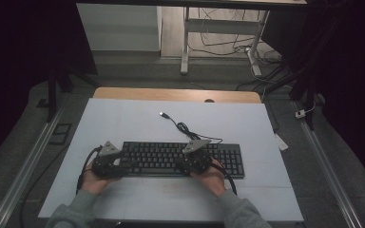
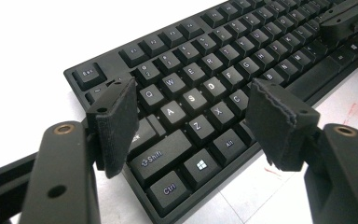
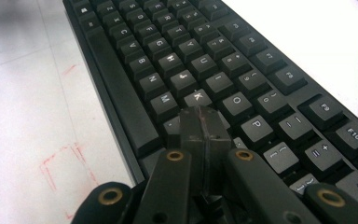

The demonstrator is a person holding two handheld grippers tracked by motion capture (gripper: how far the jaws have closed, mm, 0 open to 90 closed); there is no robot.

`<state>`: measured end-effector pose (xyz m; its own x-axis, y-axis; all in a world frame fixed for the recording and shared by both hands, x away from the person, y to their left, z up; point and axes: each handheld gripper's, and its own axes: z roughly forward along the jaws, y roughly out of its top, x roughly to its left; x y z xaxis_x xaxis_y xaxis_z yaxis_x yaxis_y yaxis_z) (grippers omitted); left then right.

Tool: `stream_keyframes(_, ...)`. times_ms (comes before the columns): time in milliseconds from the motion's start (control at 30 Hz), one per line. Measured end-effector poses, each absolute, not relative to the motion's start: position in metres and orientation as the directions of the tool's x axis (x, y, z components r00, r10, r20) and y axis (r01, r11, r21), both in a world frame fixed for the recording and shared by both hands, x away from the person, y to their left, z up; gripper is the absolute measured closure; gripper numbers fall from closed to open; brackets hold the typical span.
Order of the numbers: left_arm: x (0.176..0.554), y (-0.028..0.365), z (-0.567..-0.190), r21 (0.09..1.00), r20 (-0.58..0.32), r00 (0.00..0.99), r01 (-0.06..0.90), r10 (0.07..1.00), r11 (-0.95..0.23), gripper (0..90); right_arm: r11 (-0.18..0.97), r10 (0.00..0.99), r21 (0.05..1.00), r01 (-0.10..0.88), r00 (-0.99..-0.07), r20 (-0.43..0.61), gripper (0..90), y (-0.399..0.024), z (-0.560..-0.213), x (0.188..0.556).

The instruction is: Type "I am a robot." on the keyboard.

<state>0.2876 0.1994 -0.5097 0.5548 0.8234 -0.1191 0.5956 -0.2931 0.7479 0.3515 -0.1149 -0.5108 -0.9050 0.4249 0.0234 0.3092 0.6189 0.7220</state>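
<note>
One cable plug (image 1: pixel 162 114) lies beyond the keyboard (image 1: pixel 180 159) in the high view.

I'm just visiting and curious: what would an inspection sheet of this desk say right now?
Surface: white table top, faint red marks near the front edge; a strip of wood shows at the far edge.
Job's things: black keyboard lying flat across the middle.
Clutter: nothing seen.
Grippers: left gripper open, its jaws standing apart above the keyboard's left end, holding nothing; right gripper shut, its closed tip down at the keys just below K, whether touching cannot be told.
Cables: keyboard cable loose behind it, USB plug unplugged on the table; a black cable trails from each gripper.
Surroundings: dim room, metal rails at both sides, another desk's legs and tangled wires beyond.
</note>
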Motion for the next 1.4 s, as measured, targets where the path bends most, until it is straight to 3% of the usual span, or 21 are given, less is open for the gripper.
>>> stream_keyframes(300, 0.288, 0.197, -0.509, 0.752, -0.124, 0.561, 0.591, 0.818, -0.292, 34.1, 0.635, 0.433, 0.702, 0.322, -0.901, 0.021, 89.6, -0.114, -0.514, 0.351)
stream_keyframes(633, 0.288, 0.198, -0.509, 0.753, -0.126, 0.561, 0.591, 0.818, -0.289, 34.1, 0.561, 0.451, 0.776, 0.286, -0.892, 0.003, 89.5, -0.129, -0.502, 0.349)
stream_keyframes(667, 0.288, 0.198, -0.509, 0.753, -0.126, 0.561, 0.591, 0.818, -0.289, 34.1, 0.561, 0.465, 0.775, 0.29, -0.885, -0.005, 88.5, -0.132, -0.501, 0.35)
stream_keyframes(800, 0.289, 0.198, -0.509, 0.752, -0.126, 0.56, 0.593, 0.819, -0.29, 34.1, 0.542, 0.515, 0.779, 0.314, -0.857, -0.012, 67.2, -0.144, -0.502, 0.35)
stream_keyframes(933, 0.29, 0.198, -0.51, 0.75, -0.123, 0.564, 0.591, 0.817, -0.296, 34.0, 0.512, 0.552, 0.796, 0.322, -0.833, -0.018, 55.4, -0.157, -0.501, 0.349)
stream_keyframes(1100, 0.29, 0.197, -0.51, 0.749, -0.121, 0.566, 0.591, 0.815, -0.299, 33.9, 0.499, 0.563, 0.807, 0.316, -0.826, -0.025, 50.0, -0.168, -0.499, 0.349)
stream_keyframes(1400, 0.29, 0.198, -0.51, 0.75, -0.116, 0.563, 0.59, 0.818, -0.299, 33.9, 0.494, 0.567, 0.814, 0.305, -0.823, -0.036, 48.0, -0.179, -0.499, 0.347)
